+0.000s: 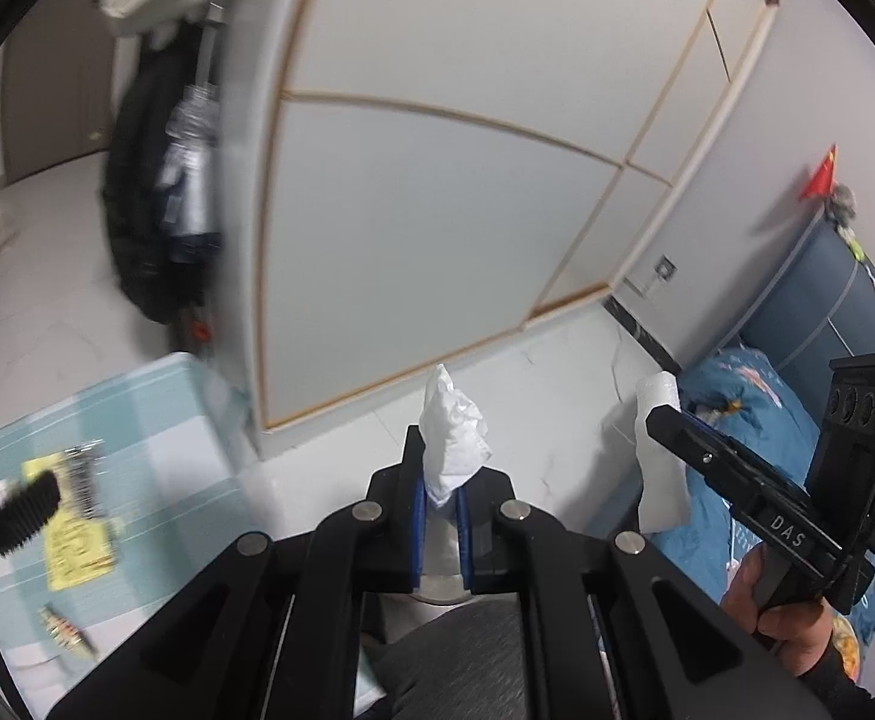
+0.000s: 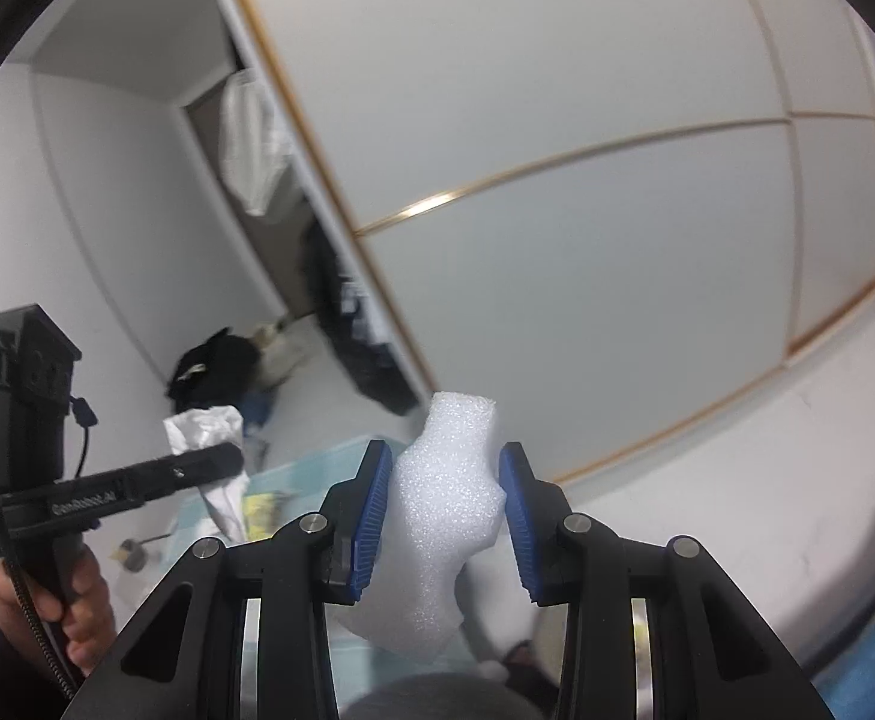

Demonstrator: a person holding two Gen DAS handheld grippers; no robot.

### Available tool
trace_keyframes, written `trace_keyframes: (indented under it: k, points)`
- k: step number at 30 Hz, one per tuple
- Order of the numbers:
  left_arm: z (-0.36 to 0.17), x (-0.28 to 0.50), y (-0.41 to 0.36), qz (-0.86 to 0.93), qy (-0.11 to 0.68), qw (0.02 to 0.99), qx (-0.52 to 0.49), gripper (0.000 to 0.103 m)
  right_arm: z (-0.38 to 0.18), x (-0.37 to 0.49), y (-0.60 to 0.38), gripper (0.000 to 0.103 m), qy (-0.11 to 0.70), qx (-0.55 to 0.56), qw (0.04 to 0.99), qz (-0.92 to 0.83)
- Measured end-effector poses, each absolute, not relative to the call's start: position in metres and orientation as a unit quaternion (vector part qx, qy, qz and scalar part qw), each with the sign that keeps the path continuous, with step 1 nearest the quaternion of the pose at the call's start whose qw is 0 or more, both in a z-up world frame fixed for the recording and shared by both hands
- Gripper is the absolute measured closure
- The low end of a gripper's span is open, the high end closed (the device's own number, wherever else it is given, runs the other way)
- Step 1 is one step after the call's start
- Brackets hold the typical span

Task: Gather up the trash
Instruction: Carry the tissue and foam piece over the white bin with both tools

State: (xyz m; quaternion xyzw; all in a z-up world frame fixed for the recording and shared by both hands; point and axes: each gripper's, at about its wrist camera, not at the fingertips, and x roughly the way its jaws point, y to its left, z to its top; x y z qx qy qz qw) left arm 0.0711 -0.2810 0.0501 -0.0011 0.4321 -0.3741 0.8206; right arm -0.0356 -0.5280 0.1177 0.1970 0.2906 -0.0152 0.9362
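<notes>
My left gripper (image 1: 439,501) is shut on a crumpled white tissue (image 1: 452,432) that sticks up from between its blue pads. In the right wrist view the same tissue (image 2: 206,426) shows by the left gripper (image 2: 230,456), held in a person's hand (image 2: 83,612). My right gripper (image 2: 445,480) is shut on a chunk of white foam (image 2: 443,516), with both blue pads pressing its sides. In the left wrist view the foam (image 1: 659,468) hangs from the right gripper (image 1: 656,420) at the right. Both are held in the air in front of a wardrobe.
A white sliding-door wardrobe (image 1: 437,240) fills the view ahead, with dark clothes (image 1: 149,210) hanging at its open left end. A light blue surface (image 1: 155,420) with a yellow paper (image 1: 77,546) lies low on the left. A blue bed (image 1: 755,396) stands at the right. A black bag (image 2: 209,369) sits on the floor.
</notes>
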Motion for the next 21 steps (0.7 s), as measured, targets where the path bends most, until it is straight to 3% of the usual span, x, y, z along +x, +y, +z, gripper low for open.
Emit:
trace_keyframes:
  k: [7, 21]
  points:
    - [-0.004, 0.091, -0.333, -0.405, 0.505, 0.762, 0.020, 0.099, 0.070, -0.033, -0.574, 0.067, 0.330, 0.231, 0.913, -0.060]
    - [-0.108, 0.125, -0.377, -0.386, 0.638, 0.666, 0.017, 0.099, -0.094, -0.001, -0.631, 0.067, 0.466, 0.336, 0.814, -0.082]
